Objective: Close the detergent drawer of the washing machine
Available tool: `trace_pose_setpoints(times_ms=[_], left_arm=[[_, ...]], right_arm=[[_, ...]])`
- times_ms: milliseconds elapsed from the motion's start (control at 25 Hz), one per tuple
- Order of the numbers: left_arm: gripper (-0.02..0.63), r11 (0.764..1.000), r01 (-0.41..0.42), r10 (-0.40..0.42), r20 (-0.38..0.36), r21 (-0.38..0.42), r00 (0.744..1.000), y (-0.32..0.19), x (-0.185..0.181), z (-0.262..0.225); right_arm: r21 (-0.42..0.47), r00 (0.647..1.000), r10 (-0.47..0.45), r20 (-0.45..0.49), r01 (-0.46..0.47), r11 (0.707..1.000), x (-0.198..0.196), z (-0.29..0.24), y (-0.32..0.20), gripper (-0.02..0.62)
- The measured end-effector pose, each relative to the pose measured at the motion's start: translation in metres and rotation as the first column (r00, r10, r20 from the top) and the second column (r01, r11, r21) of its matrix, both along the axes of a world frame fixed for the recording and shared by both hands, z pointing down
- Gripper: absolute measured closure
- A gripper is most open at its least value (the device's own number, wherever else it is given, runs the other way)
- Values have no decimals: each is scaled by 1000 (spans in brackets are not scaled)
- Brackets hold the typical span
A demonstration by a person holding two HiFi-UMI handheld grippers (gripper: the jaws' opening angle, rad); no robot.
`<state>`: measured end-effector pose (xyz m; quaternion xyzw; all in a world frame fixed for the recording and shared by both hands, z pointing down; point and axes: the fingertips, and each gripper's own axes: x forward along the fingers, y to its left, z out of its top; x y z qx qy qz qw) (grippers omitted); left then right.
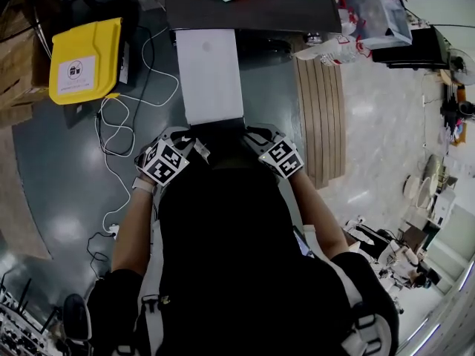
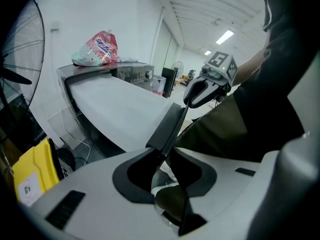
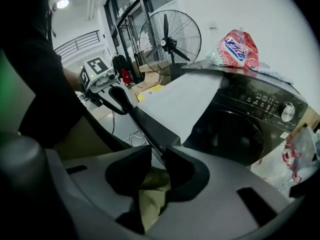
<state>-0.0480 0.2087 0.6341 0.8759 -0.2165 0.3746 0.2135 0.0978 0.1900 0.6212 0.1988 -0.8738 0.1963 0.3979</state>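
A dark grey front-loading washing machine is standing against a white wall. Its detergent drawer, a long white flat-topped panel with a dark grey front lip, is reaching well out from the top of the machine toward a person in a black shirt. The drawer is open, so the task is not yet done.

The person is leaning over the near end of the drawer and working it with both hands. The left gripper is pinching the lip near its left corner, and the right gripper is doing the same near the right corner. In each gripper view the thin dark edge is running straight into the slot between the black pads, and the jaws are clamped on it, not standing apart. Both tools are angling downward onto the lip. Taking the lip at its two ends probably lets the person drive the wide panel back squarely, without skewing it in its track.

A yellow plastic box is sitting on the grey floor to the left of the machine, well apart from the drawer. A red-and-white printed plastic pouch, likely detergent, is lying on the machine's top behind the drawer, clear of the way the drawer must slide.
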Motion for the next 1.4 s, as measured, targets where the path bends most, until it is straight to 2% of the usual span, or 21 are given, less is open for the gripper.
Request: trace_pose_setpoints(times_ms=[320, 840, 1400], left_arm=[[511, 1000, 10, -10, -16, 6, 1000, -15, 0, -8], [511, 1000, 18, -18, 18, -1, 1000, -49, -7, -7], [511, 999, 28, -27, 20, -18, 999, -75, -9, -9]], right_arm=[[21, 999, 47, 20, -47, 999, 0, -10, -18, 497], [7, 998, 40, 55, -40, 999, -7, -8, -50, 495], [-5, 997, 26, 67, -26, 1000, -8, -8, -79, 494]])
